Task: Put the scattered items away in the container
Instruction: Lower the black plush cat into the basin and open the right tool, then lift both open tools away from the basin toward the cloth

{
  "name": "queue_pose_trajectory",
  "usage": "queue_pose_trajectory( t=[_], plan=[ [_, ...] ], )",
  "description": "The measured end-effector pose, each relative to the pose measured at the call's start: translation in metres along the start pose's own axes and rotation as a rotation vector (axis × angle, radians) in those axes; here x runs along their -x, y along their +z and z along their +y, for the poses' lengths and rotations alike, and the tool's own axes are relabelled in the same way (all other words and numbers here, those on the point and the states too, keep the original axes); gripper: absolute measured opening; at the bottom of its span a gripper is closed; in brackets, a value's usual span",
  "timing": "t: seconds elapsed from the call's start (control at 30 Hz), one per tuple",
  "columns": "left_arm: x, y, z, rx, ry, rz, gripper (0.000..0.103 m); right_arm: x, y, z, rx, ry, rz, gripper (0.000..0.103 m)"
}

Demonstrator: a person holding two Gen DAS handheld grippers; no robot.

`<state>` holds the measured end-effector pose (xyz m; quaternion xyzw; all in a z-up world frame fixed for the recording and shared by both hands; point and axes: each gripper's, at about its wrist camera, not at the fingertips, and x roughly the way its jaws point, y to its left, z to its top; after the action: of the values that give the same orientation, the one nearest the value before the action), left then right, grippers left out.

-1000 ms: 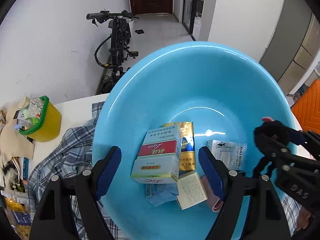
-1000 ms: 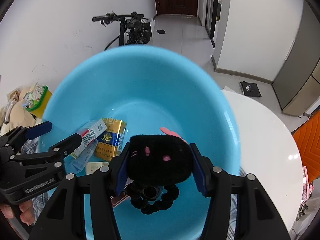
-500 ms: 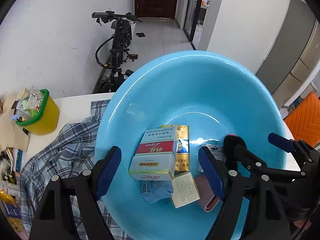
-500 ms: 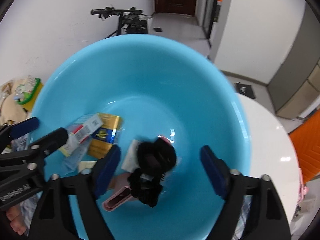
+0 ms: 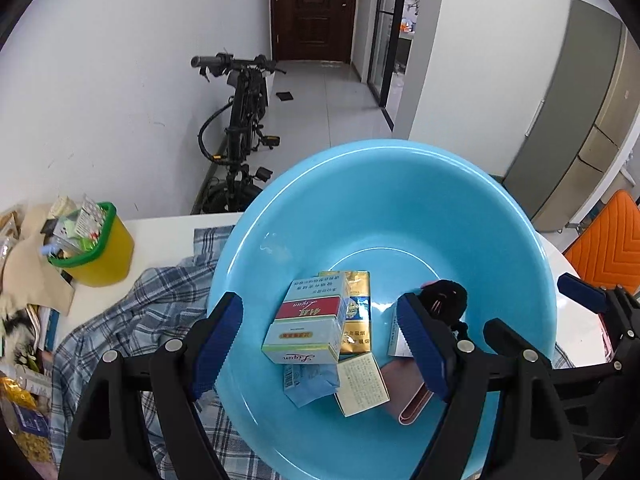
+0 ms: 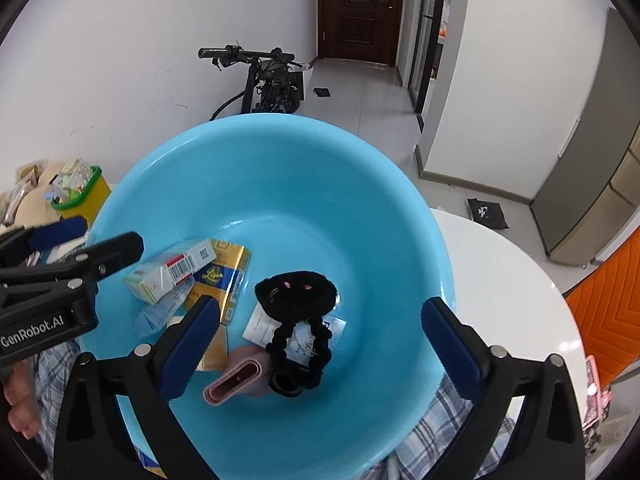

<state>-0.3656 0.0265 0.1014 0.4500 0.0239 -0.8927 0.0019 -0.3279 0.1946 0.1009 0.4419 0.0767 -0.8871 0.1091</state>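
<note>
Black plush hair tie [image 6: 296, 292] now lies in basin [image 6: 280, 168], dropped; both grippers' fingers apart, right's opening.

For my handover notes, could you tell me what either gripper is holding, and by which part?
Nothing: the right gripper is opening above the black hair tie; the left gripper is empty.

Sky-blue basin [image 6: 360, 200]. Black plush [image 6: 296, 292] with pink marks. Gold pack [image 6: 224, 276]. White-and-red box [image 5: 308, 320]. Pink case [image 6: 236, 380]. Blue-white plaid cloth [image 5: 128, 328]. Yellow bin [image 5: 100, 252], green rim. Orange chair [image 5: 604, 240]. Dark brown door [image 5: 312, 8].
</note>
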Motion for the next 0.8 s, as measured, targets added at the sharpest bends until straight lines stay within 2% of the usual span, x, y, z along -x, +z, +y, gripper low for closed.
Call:
queue_pose_trajectory(
  t=[0.1,0.17,0.3,0.37,0.43,0.53,0.67,0.7,0.73,0.8],
  plan=[
    [0.008,-0.002,-0.002,-0.016,0.0,-0.036,0.082,0.007,-0.003,0.0,0.006,-0.005,-0.022,0.1],
    [0.016,-0.005,-0.004,-0.031,-0.009,-0.086,0.082,0.013,-0.007,-0.001,-0.001,0.005,-0.065,0.1],
    [0.033,-0.014,-0.004,-0.076,-0.006,-0.236,0.09,0.033,-0.018,-0.001,0.001,0.017,-0.24,0.1],
    [0.037,-0.018,-0.002,-0.079,0.007,-0.285,0.091,0.039,-0.023,0.0,0.009,-0.009,-0.3,0.1],
    [0.037,-0.02,0.005,-0.028,-0.023,-0.295,0.091,0.044,-0.028,0.002,0.014,-0.05,-0.358,0.1],
    [0.043,-0.026,0.011,-0.002,-0.052,-0.376,0.091,0.051,-0.036,0.004,0.019,-0.109,-0.448,0.1],
    [0.048,-0.033,0.011,-0.028,-0.038,-0.439,0.093,0.057,-0.041,0.005,0.006,-0.097,-0.49,0.102],
    [0.049,-0.034,0.012,-0.02,-0.047,-0.442,0.095,0.058,-0.042,0.004,-0.004,-0.085,-0.494,0.102],
    [0.049,-0.035,0.014,-0.006,-0.057,-0.44,0.103,0.059,-0.042,0.003,-0.014,-0.073,-0.495,0.102],
    [0.053,-0.039,0.02,0.037,-0.075,-0.459,0.103,0.061,-0.042,0.002,-0.032,-0.056,-0.503,0.102]
  ],
)
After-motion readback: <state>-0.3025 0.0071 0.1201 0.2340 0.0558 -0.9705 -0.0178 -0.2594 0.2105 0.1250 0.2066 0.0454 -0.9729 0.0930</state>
